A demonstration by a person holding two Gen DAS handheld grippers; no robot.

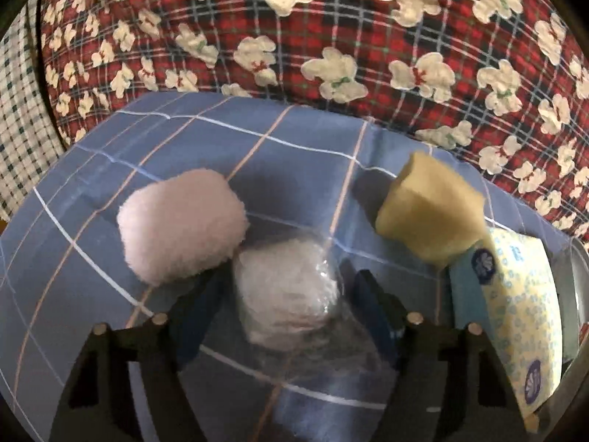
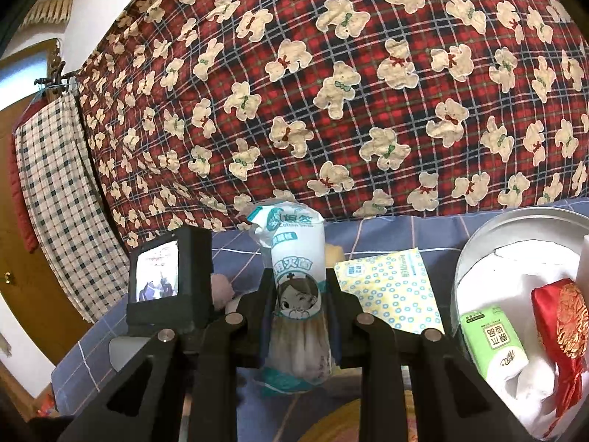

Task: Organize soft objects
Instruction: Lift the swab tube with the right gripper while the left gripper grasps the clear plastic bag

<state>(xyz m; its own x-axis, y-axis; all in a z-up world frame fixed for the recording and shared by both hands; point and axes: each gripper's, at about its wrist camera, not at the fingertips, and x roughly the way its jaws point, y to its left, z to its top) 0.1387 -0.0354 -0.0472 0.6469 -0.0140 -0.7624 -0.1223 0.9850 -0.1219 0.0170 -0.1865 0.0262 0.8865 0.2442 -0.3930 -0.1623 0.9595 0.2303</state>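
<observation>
Soft items on blue checked cloth [image 1: 257, 140]. Clear-wrapped white bundle [image 1: 285, 291]: between left gripper [image 1: 291, 291] fingers, jaws apart, not pressing. Pink fluffy roll [image 1: 182, 224]: touching the bundle's left. Yellow sponge [image 1: 429, 210]: to its right. Cotton swab pack [image 2: 296, 287]: upright, clamped in right gripper [image 2: 296, 294]. Metal tin [image 2: 515, 228]: right of the pack, holding green tissue pack [image 2: 491, 339] and red pouch [image 2: 563, 331].

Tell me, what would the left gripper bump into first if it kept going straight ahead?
Most likely the clear-wrapped white bundle: it already sits between the left gripper's open fingers. The pink fluffy ball lies just off to the side, so probably not that.
</observation>
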